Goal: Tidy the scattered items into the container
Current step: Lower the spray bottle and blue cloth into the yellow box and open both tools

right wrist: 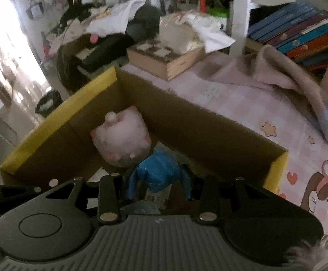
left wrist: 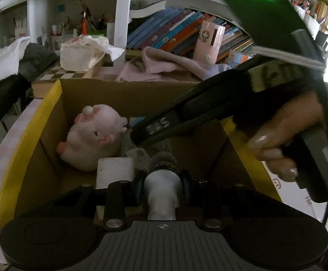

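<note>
One cardboard box with yellow-edged flaps is sitting at frame centre on the surface, holding one fluffy pink plush. The left hand-held gripper is clasping a pale cylindrical bottle over it; the right hand-held gripper is gripping a crinkly blue packet

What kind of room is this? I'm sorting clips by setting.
Probably a child's bedroom or study corner: shelves of colourful children's books, a cartoon-print table cover, and a pink plush toy in the cardboard box.
</note>
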